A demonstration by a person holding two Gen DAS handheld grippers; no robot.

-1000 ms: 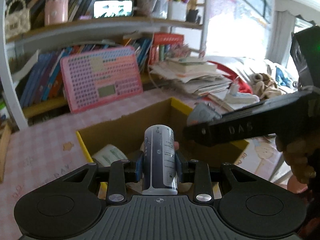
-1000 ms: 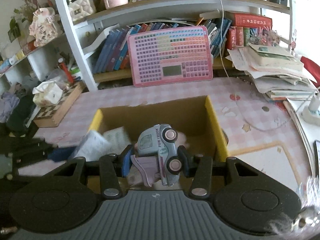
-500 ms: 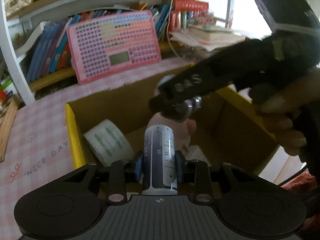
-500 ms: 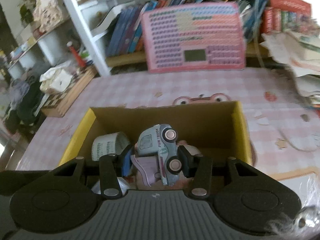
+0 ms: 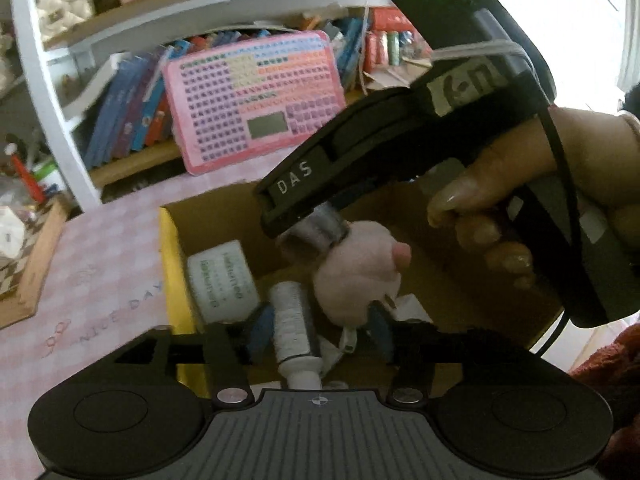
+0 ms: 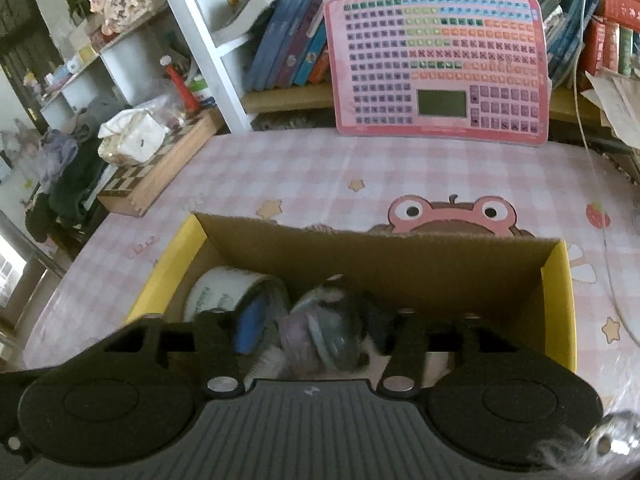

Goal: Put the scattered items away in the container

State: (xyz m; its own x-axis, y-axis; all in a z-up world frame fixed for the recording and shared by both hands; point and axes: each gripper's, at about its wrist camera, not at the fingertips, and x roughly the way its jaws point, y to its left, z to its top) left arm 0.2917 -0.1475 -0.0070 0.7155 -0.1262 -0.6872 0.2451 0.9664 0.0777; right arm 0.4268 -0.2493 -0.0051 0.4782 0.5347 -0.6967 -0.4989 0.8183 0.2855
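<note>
The bottle (image 5: pixel 294 330) is seen between the spread blue pads of the left gripper (image 5: pixel 316 334), cap toward the camera, with the pads clear of its sides; the jaws are opening. It lies over the inside of the box (image 5: pixel 170 264), beside a tape roll (image 5: pixel 222 280) and a pink plush toy (image 5: pixel 356 268). In the right wrist view a blurred toy car (image 6: pixel 324 334) is shown between the pads of the right gripper (image 6: pixel 316 330), whose jaws are likewise opening; contact with the pads cannot be told because of the blur. The car is inside the box (image 6: pixel 554 280), next to the tape roll (image 6: pixel 224 292). The box, brown inside with yellow side walls, is set on a desk (image 6: pixel 320 176) covered by a pink checked cloth with a frog print. In the left wrist view the right gripper's black body is held by a hand (image 5: pixel 532 184) above the box. A pink keyboard toy (image 6: pixel 436 68) is leaned against a bookshelf (image 6: pixel 280 56) behind the desk, and a chessboard box (image 6: pixel 160 168) is placed at the desk's left edge.
</note>
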